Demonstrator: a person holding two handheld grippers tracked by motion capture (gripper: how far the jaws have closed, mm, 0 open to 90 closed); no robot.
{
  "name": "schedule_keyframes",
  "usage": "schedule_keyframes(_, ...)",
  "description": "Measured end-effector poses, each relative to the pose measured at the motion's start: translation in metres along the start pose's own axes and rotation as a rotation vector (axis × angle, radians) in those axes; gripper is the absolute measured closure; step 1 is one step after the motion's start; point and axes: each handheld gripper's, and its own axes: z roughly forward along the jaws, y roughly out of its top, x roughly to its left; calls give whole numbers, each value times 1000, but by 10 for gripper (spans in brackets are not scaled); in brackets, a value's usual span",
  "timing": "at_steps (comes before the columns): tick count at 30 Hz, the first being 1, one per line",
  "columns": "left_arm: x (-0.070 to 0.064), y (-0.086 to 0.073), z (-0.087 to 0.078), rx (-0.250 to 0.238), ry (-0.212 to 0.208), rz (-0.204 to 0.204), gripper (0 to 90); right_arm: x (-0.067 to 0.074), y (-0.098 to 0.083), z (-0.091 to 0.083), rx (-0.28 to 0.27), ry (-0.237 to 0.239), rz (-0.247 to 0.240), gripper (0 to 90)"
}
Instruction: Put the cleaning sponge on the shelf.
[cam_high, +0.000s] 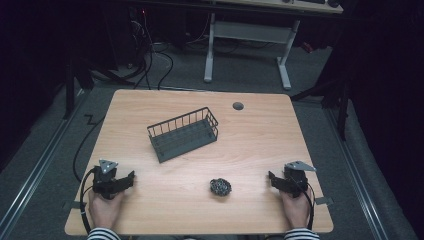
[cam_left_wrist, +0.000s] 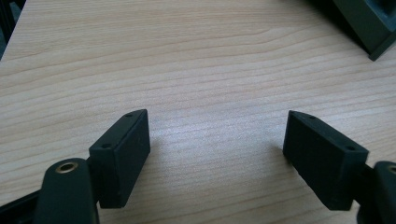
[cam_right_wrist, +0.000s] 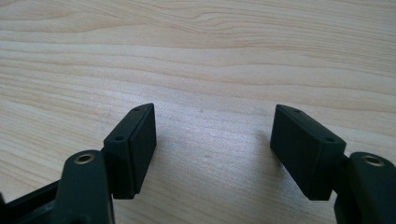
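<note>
1. Here, a wooden table (cam_high: 200, 210) was seen from the high view, with a dark wire basket (cam_high: 184, 133) set slightly back of its centre, turned at an angle to the table edges.
2. A small dark, knobbly object (cam_high: 220, 187) was laid on the bare wood near the front edge, right of the middle and well apart from the basket; its kind could not be told.
3. The left gripper (cam_high: 131, 176) was held near the front left corner, jaws pointed inward toward the middle; in the left gripper view (cam_left_wrist: 217, 140) the jaws were spread wide over bare wood, nothing between them.
4. The right gripper (cam_high: 270, 176) was held near the front right corner, facing the knobbly object but apart from it; in the right gripper view (cam_right_wrist: 212, 135) its jaws were likewise spread wide and empty.
</note>
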Motion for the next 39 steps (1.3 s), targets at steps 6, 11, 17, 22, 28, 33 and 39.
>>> schedule_keyframes(6, 0, 0, 0, 0, -3, -1, 227, 0, 0, 0, 2, 1, 2, 318)
schedule_keyframes(11, 0, 0, 0, 1, -5, 0, 221, 0, 0, 0, 1, 0, 1, 318)
schedule_keyframes(17, 0, 0, 0, 1, -6, 0, 221, 0, 0, 0, 1, 1, 0, 318)
schedule_keyframes(22, 0, 0, 0, 1, -7, 5, 222, 0, 0, 0, 2, 1, 1, 318)
schedule_keyframes(28, 1, 0, 0, 2, -4, 3, 235, 0, 0, 0, 1, 5, 0, 318)
schedule_keyframes(33, 1, 0, 0, -1, 3, -4, 235, 0, 0, 0, -1, 6, -3, 317)
schedule_keyframes(39, 1, 1, -2, 0, -26, -21, 232, 0, 0, 0, 1, 6, -4, 317)
